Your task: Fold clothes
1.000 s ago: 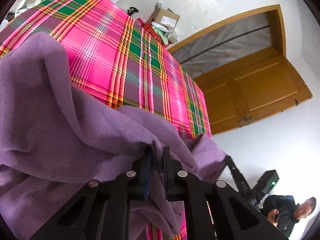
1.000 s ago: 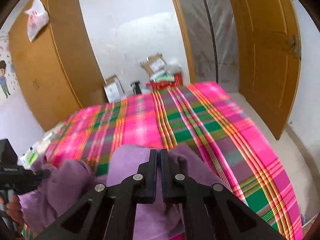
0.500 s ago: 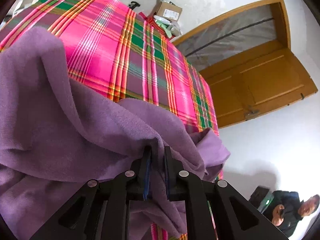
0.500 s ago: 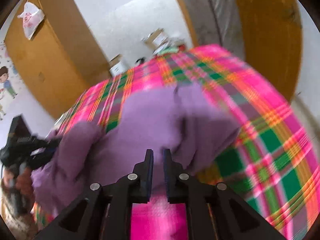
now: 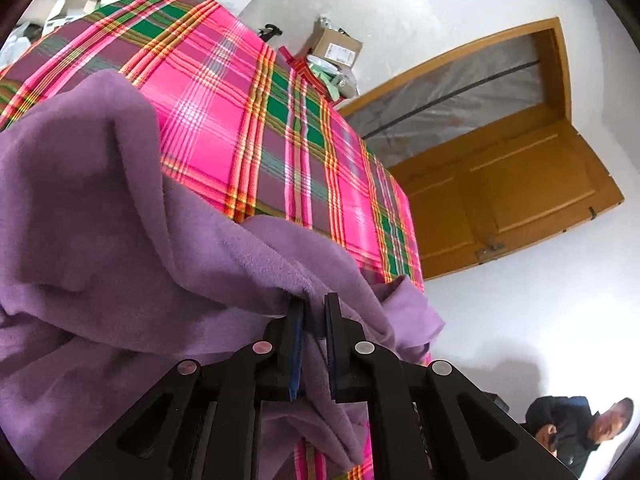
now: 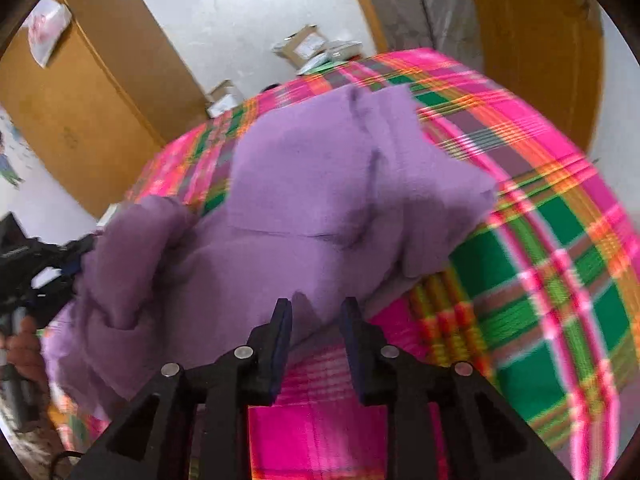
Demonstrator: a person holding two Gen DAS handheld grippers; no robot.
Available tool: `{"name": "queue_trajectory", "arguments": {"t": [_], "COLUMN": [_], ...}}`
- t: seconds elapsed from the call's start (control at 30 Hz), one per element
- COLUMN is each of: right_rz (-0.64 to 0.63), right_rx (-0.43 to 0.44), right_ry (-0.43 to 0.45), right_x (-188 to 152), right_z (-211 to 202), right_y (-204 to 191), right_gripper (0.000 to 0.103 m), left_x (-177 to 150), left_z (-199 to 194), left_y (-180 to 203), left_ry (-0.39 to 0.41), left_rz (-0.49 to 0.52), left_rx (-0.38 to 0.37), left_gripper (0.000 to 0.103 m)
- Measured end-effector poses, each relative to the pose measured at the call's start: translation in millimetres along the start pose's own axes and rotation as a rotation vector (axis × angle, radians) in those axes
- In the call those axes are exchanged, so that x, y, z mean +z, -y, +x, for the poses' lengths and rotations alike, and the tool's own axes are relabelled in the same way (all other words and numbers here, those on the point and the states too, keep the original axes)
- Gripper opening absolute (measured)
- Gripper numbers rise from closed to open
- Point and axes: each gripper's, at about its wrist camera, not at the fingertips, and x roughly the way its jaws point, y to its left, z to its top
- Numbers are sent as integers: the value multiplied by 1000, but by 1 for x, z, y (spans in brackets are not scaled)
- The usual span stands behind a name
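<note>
The purple fleece garment (image 6: 320,200) lies in a loose heap on the bed's pink-and-green plaid cover (image 6: 560,280), stretching from the left gripper (image 5: 314,312), whose narrow jaws pinch a fold of it, across toward the right gripper (image 6: 316,308). That right gripper stands partly open with nothing clamped, the garment's near edge hanging between and just ahead of its fingertips. The free cloth lies forward of it, so the right hand is nearer for the next regrasp.

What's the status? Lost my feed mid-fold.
Left hand-held gripper shut on purple fleece garment. Right hand-held gripper open, garment edge between fingers. Nothing blocking on pink plaid bedcover.
</note>
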Motion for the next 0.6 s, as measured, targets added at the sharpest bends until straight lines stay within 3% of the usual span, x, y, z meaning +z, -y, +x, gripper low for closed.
{"name": "queue_trajectory", "arguments": {"t": [0.33,0.37,0.4,0.47,0.6], "right_rz": [-3,-1,1,8,20], "right_rx": [-26,-22,-18,13,84], "right_ry": [51,52,53,38,83], "right_x": [9,9,8,10,16], "right_z": [9,10,10,13,2], "right_y": [-3,-4,-4,-1,4], "right_gripper": [36,31,17,7,4], "left_x": [-11,-11,-11,-10,-10], "left_z": [10,10,9,10,15], "left_y": [3,2,1,0,2], "left_ry": [-42,-43,-44,-51,-68], "left_rz": [33,30,27,23,36], "left_rx": [38,38,36,41,40], "left_gripper": [8,8,8,8,8]}}
